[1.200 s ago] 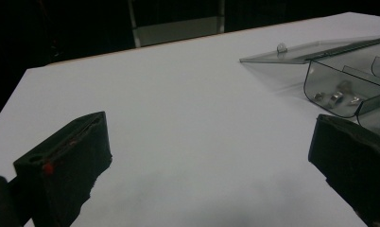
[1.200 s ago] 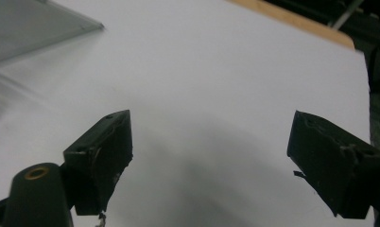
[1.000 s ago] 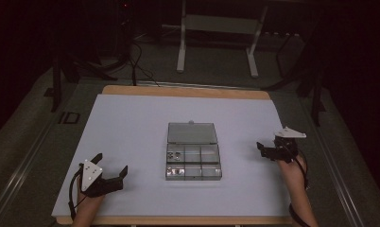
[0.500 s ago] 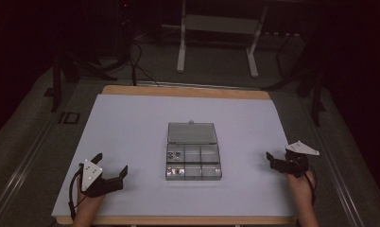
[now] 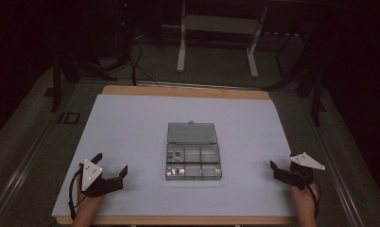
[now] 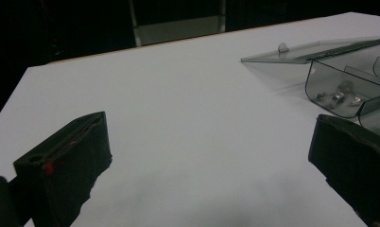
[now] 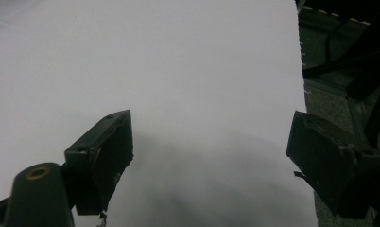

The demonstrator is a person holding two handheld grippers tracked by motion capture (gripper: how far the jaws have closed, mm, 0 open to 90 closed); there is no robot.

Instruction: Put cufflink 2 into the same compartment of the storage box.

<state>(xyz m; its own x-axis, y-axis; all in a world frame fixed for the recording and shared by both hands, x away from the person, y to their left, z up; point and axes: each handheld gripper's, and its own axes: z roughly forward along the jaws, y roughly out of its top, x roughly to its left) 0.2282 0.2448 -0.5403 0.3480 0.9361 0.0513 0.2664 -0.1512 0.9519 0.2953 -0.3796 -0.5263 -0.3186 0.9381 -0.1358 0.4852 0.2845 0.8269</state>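
R gripper (image 5: 279, 171) has dropped back toward the person's edge of the table vs 1 s ago, when it hovered higher up by the box's right side; now low at the near right corner, jaws wide apart, nothing in them. L gripper (image 5: 111, 169) hasn't moved, also spread wide & empty, near left corner. Looks like a retreat to rest, so prob. either work on the box is over or not begun; can't tell which. Clear compartment box (image 5: 193, 161) sits mid-table between the two, well apart from both, lid (image 5: 192, 133) flipped open flat behind it. Small metal parts (image 6: 338, 93) lie in its left-hand compartments; L gripper view has them ahead & to the right of its jaws.
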